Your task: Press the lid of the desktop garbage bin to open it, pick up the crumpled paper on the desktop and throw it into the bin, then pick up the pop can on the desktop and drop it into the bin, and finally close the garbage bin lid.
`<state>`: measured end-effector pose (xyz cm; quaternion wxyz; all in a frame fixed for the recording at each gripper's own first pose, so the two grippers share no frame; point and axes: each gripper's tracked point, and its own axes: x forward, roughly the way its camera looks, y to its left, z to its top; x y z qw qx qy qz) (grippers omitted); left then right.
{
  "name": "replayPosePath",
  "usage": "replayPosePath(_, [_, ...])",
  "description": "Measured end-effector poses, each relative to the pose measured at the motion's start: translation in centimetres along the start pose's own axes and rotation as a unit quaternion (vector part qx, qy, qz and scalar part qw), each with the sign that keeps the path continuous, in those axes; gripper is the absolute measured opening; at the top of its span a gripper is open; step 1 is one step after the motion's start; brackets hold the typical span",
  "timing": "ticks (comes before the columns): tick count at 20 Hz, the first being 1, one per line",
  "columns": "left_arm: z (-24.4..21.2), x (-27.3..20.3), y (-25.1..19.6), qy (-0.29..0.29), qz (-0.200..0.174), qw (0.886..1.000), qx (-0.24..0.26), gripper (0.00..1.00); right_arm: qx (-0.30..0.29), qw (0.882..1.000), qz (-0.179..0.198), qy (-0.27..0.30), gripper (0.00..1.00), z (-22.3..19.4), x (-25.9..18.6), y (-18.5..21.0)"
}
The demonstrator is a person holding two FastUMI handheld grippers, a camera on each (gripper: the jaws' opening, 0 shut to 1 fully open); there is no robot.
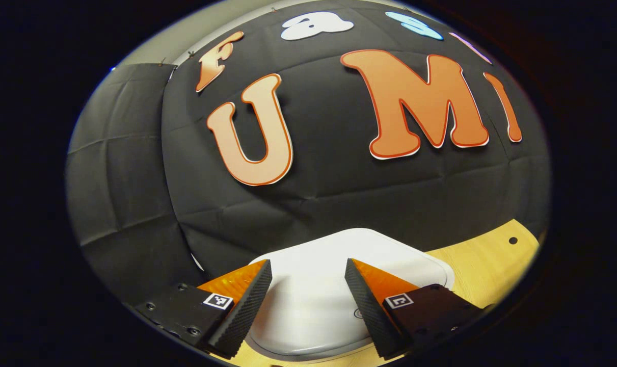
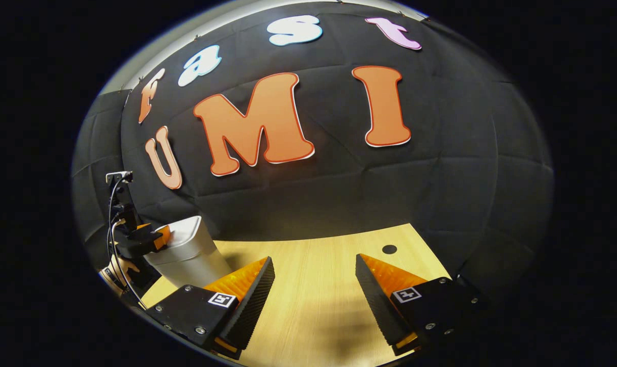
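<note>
Left claw point(image 1: 308, 300) released, empty, poised over closed bin lid point(image 1: 333, 265). Right claw point(image 2: 313, 298) released, empty, beside bin point(image 2: 188, 252) above worktop point(image 2: 318, 265). Risk: off-centre press tips bin, lid stays latched.

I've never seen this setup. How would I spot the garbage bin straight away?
Start at the pale wooden desk before the black wall. At its left end stands the bin, a white tub with a closed, rounded lid. The left gripper hovers over it.
</note>
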<state>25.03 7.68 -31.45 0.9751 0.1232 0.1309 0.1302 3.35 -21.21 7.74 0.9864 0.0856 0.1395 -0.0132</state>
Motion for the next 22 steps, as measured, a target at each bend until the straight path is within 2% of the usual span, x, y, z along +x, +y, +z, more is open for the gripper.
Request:
replayPosePath(2, [0.7,-1.0,-0.6,-0.007,-0.020,1.000,-0.021,0.97,-0.007,1.000,-0.002,-0.004,0.96,0.2,0.1,0.4])
replayPosePath(4, [2.2,-2.1,-1.6,-0.017,-0.039,0.998,-0.051,0.95,-0.008,1.000,-0.005,-0.009,0.96,0.4,0.1,0.8])
replayPosePath(7, [4.6,-6.3,-3.7,-0.037,-0.079,0.992,-0.096,0.95,-0.018,1.000,-0.012,-0.017,0.96,0.7,-0.1,1.1])
replayPosePath(8, [5.1,-7.6,-4.2,-0.039,-0.091,0.989,-0.108,0.95,-0.022,0.999,-0.016,-0.022,1.00,0.9,-0.2,1.1])
replayPosePath(9, [5.3,-8.8,-5.0,-0.038,-0.108,0.986,-0.121,0.95,-0.026,0.999,-0.021,-0.028,0.96,1.1,-0.4,1.2])
replayPosePath(12, [4.7,-11.8,-7.1,-0.022,-0.142,0.977,-0.157,0.95,-0.040,0.997,-0.033,-0.052,0.96,1.9,-1.1,1.5])
replayPosePath(14, [4.4,-13.1,-7.8,-0.019,-0.149,0.974,-0.169,0.95,-0.053,0.995,-0.044,-0.070,0.96,2.3,-1.8,1.7])
replayPosePath(17, [3.7,-14.2,-8.3,-0.017,-0.146,0.975,-0.163,0.93,-0.063,0.993,-0.050,-0.081,0.95,2.2,-2.3,2.2])
replayPosePath(18, [3.5,-14.4,-8.6,-0.016,-0.148,0.976,-0.162,0.94,-0.064,0.994,-0.048,-0.080,1.00,2.1,-2.5,2.5])
replayPosePath(19, [3.5,-14.5,-8.6,-0.016,-0.149,0.976,-0.159,0.95,-0.064,0.994,-0.046,-0.078,0.95,1.9,-2.6,2.8])
replayPosePath(22, [3.5,-14.7,-8.3,-0.020,-0.141,0.978,-0.150,0.95,-0.068,0.994,-0.042,-0.081,0.95,2.0,-3.0,3.3])
